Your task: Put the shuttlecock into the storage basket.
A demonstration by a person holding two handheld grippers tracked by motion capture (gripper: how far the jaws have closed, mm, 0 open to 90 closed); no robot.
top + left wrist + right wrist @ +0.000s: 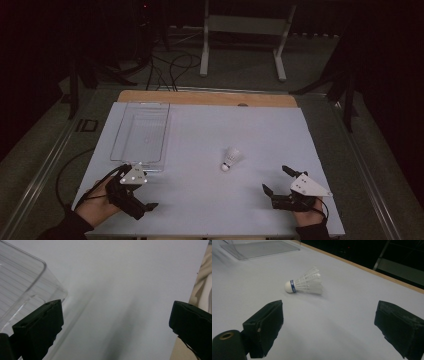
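Presently on the table, itemised:

1. White feathered shuttlecock with a round white cork and a blue band (pixel 231 158) (pixel 305 284): lies on its side on the pale grey-white table sheet (pixel 225 130), right of centre, cork toward the person. The band carries printing (too small and blurred to read). Nothing touches it.

2. Clear rectangular plastic tray with a ribbed floor (pixel 141 135) (pixel 22 287): stands on the left half of the sheet, long side running away from the person, well apart from the shuttlecock. No label is legible.

3. Left gripper (pixel 131 192) (pixel 115 325), black, with a grey three-cornered plate: held low at the near left, just beside the tray's near corner. Jaws wide apart, nothing between them.

4. Right gripper (pixel 275 181) (pixel 329 325), same make: held at the near right, pointed toward the shuttlecock, which lies ahead of it and apart. Jaws spread wide, holding nothing.

5. Wooden table edge (pixel 207 98): a tan strip beyond the sheet's far side.
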